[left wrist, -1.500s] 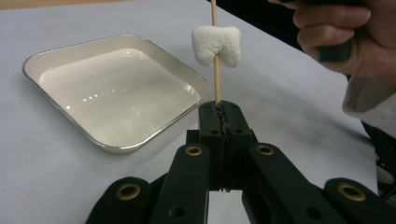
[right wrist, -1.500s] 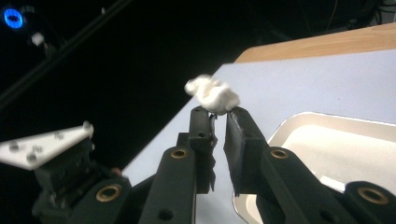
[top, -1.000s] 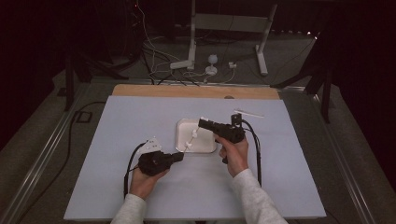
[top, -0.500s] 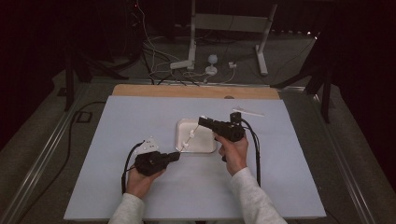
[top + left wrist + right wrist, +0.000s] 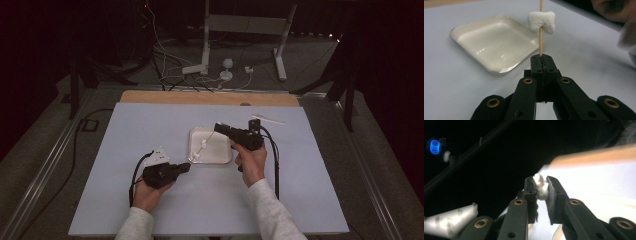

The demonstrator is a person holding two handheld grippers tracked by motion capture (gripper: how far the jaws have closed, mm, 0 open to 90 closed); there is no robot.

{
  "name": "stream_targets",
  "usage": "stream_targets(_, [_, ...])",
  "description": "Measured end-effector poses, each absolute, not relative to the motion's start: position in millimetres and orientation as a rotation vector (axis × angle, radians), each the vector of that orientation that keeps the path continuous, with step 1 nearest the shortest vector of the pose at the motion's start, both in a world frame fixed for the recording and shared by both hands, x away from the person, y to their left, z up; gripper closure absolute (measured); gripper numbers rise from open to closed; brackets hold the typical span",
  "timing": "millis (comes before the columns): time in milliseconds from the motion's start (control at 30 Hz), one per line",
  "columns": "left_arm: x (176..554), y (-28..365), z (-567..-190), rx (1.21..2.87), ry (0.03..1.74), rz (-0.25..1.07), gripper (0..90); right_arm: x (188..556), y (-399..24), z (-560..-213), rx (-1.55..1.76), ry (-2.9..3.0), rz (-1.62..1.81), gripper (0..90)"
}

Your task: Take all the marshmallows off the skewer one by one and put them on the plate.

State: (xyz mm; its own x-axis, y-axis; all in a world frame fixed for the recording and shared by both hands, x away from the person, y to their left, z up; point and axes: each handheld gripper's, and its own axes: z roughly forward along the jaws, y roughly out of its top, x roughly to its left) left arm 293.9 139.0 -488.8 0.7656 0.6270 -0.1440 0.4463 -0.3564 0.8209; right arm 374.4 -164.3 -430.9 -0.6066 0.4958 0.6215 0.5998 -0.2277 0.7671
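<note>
A white marshmallow (image 5: 542, 22) sits on a pale wooden skewer (image 5: 540, 42). The square dish (image 5: 496, 45) is glossy cream-white. The bench (image 5: 150, 130) is pale lavender with a tan wooden far edge.

both grippers are matte black: the left gripper (image 5: 541, 61) and right gripper (image 5: 541, 186) each have two flat linkage arms behind the jaws, pinned with brass-ringed pivots and small dark screw holes. a black cable (image 5: 134, 176) trails behind. the sleeves (image 5: 270, 210) are light grey.
</note>
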Motion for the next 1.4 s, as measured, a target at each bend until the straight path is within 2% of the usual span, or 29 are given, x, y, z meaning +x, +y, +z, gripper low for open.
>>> stream_targets(100, [296,152,-494,1.934,0.853,0.186,90.0,379,-195,-413,-1.418,-1.806,-2.085,80.7])
stream_targets(233, [297,154,-486,1.871,0.856,0.197,90.0,374,-196,-394,-1.37,-2.145,-1.979,79.5])
stream_targets(833, [297,153,-486,1.848,0.884,0.184,90.0,389,-158,-455,-1.409,-2.339,-1.639,74.2])
stream_targets(933, [298,152,-486,1.852,0.884,0.182,90.0,393,-152,-463,-1.435,-2.344,-1.576,63.3])
stream_targets(1000, [298,152,-486,1.851,0.887,0.181,90.0,396,-150,-467,-1.47,-2.334,-1.543,50.0])
stream_targets(1133, [299,151,-488,1.859,0.893,0.174,90.0,400,-151,-473,-1.506,-2.292,-1.531,36.5])
stream_targets(1400, [302,140,-495,1.926,0.875,0.137,90.0,396,-149,-469,-1.422,-2.312,-1.551,29.6])
